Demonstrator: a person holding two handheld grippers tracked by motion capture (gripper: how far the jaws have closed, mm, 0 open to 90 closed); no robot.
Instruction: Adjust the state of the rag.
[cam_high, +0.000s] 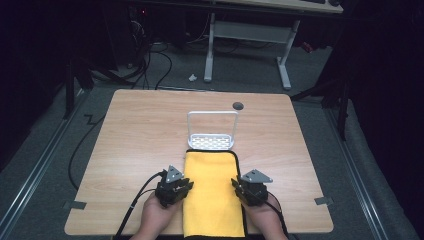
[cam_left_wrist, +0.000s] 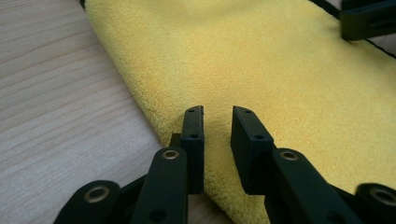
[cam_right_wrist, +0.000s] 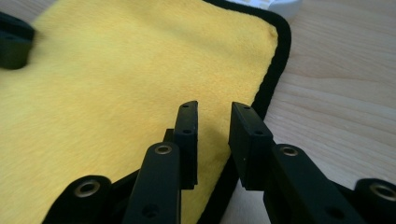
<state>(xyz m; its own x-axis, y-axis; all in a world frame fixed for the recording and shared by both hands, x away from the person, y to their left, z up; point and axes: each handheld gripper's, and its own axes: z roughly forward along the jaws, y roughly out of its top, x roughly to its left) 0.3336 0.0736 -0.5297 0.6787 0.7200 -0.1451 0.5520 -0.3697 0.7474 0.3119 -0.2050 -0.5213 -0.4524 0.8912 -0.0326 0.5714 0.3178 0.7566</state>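
Two hands enter from the bottom edge of the high view, each holding a black gripper over a wooden tabletop (cam_high: 140, 135). Between them lies a yellow cloth (cam_high: 212, 192), folded into a long strip that runs from the near edge of the tabletop away from the person.

Left gripper (cam_high: 173, 187) sits at the cloth's left edge. In the left gripper view its jaws straddle that soft folded edge, with a narrow gap between them and yellow pile showing in the gap; the pads do not visibly press on the fabric, so the jaws read as released.

Right gripper (cam_high: 252, 187) sits at the cloth's right edge, which carries a black trim (cam_right_wrist: 273, 70). In the right gripper view its jaws stand a little apart, one over the yellow surface and one over the trim and bare wood, and nothing is pinched between them.

Just beyond the cloth's far end stands a white rack (cam_high: 212, 131): a perforated base with a tall wire loop rising from it, holding nothing. Farther back is a small dark round cap (cam_high: 238, 105) set in the wood. Nothing lies between the grippers and the cloth.
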